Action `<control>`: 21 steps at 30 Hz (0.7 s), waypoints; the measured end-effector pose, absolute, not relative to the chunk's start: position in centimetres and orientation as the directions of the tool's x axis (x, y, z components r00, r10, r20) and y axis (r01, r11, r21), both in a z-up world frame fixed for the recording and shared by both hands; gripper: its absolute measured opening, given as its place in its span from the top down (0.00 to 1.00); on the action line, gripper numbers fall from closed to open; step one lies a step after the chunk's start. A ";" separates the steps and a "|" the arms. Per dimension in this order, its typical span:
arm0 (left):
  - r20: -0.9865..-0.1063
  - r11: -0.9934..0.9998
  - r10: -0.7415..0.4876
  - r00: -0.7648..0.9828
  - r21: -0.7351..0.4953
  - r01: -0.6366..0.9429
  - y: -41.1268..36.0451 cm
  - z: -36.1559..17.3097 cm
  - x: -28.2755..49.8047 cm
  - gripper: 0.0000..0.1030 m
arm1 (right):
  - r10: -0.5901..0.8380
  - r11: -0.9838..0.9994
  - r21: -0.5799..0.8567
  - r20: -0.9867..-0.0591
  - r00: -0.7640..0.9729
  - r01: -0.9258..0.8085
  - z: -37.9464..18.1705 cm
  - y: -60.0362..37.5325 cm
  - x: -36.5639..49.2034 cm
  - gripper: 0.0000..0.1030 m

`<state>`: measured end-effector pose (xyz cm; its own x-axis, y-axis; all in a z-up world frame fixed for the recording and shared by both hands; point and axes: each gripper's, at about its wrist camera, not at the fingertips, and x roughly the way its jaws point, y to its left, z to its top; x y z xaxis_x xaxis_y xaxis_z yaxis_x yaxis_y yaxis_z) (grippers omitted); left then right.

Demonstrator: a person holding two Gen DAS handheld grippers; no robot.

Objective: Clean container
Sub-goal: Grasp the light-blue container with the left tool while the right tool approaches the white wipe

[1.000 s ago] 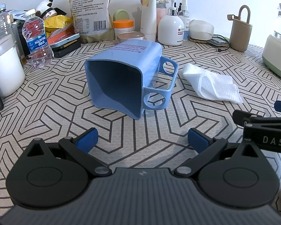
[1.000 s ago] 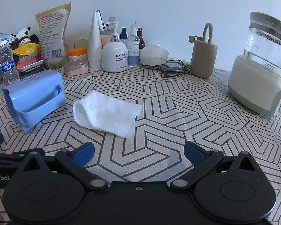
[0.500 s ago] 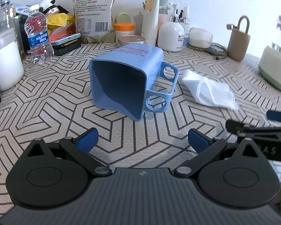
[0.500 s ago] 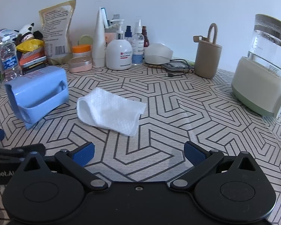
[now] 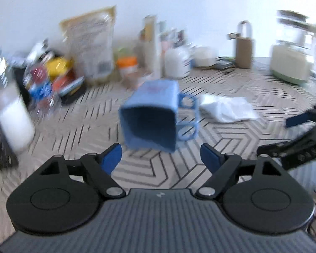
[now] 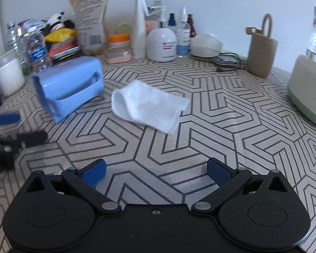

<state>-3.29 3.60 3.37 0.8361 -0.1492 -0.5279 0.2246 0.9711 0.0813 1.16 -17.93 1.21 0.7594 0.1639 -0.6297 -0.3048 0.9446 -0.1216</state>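
Bright, even daylight fills both views, with only soft, faint shadows on the patterned counter [image 6: 221, 113]. The left wrist view is heavily smeared by motion blur, clutter along the counter's far edge unreadable. The right wrist view is sharp, with fisheye bending and dark corners at its edges.

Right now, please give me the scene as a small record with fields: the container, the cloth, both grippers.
container: blue container lying on its side, opening toward the left gripper
cloth: white cloth folded on the patterned table, beside the container, apart from it
left gripper: open, empty, facing the container mouth
right gripper: open, empty, facing the cloth
view quality: left wrist view blurred
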 end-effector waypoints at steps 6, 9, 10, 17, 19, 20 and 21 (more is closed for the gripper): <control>-0.544 0.945 -0.228 0.808 0.078 0.319 4.9 4.7 -1.7 0.21 | 0.210 0.922 -0.143 -0.595 0.775 -0.360 3.7 -17.0 1.3 0.03; -0.544 0.932 -0.262 0.797 0.073 0.356 5.5 5.1 -0.5 0.20 | 0.234 0.909 -0.155 -0.578 0.782 -0.386 5.0 -16.6 1.4 0.03; -0.544 0.927 -0.273 0.793 0.072 0.369 5.7 5.2 -0.1 0.19 | 0.241 0.905 -0.158 -0.572 0.784 -0.395 5.4 -16.5 1.4 0.07; -0.544 0.889 -0.353 0.761 0.058 0.454 7.1 6.0 2.4 0.17 | 0.271 0.874 -0.151 -0.637 0.722 -0.461 5.0 -15.0 3.9 0.62; -0.541 0.874 -0.391 0.744 0.036 0.485 7.4 5.4 1.3 0.17 | 0.268 0.864 -0.169 -0.645 0.716 -0.475 4.3 -14.7 4.2 0.62; -0.545 0.866 -0.403 0.736 0.034 0.499 7.5 5.1 1.3 0.14 | 0.261 0.863 -0.179 -0.644 0.719 -0.473 4.0 -14.6 4.3 0.61; -0.549 0.857 -0.409 0.729 0.042 0.513 7.4 4.8 1.3 0.12 | 0.253 0.862 -0.188 -0.645 0.721 -0.471 3.8 -14.6 4.5 0.61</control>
<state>1.29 7.45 4.82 0.7287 -0.4088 -0.5495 0.5130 0.8573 0.0425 4.47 -14.56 3.79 0.7211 0.2535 -0.6448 -0.4712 0.8617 -0.1883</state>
